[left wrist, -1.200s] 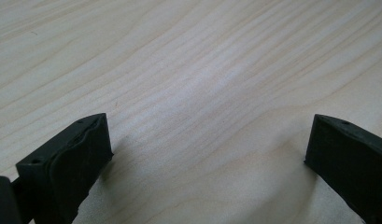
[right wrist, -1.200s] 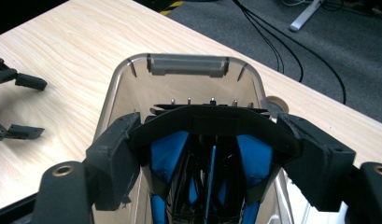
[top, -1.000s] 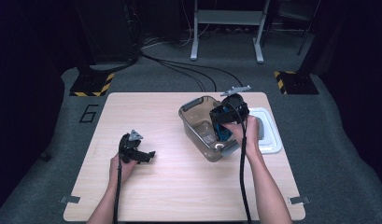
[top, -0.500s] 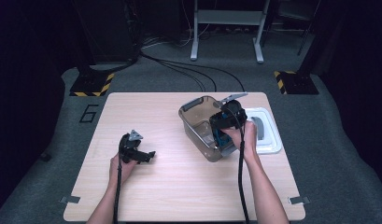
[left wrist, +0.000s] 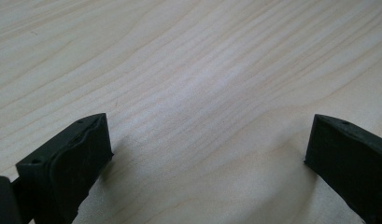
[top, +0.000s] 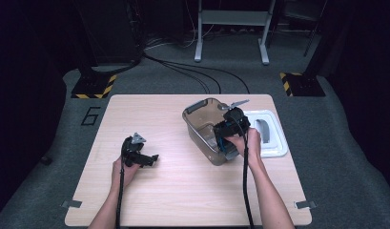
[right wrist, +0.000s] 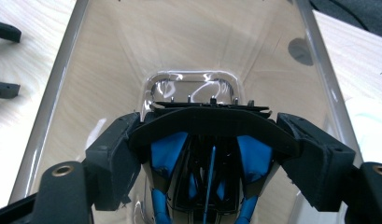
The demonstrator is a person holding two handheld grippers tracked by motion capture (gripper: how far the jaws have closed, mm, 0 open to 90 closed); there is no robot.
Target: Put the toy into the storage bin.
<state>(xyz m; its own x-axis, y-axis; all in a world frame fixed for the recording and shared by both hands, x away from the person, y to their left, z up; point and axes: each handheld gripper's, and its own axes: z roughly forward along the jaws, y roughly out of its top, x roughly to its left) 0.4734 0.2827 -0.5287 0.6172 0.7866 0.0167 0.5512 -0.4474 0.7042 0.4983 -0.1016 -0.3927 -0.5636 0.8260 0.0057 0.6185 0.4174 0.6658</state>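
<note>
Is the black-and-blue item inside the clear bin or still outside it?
Inside: the black-and-blue item, clamped by the right gripper, sits between the clear bin walls.

Bright table, dark surroundings, soft shadows

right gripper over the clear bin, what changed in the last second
The right gripper has sunk lower into the clear bin, carrying the black and blue object clamped between its jaws. The grip looks unchanged. The left gripper stayed resting on the table, jaws open, and the bin and the white lid beside it did not shift.
</note>
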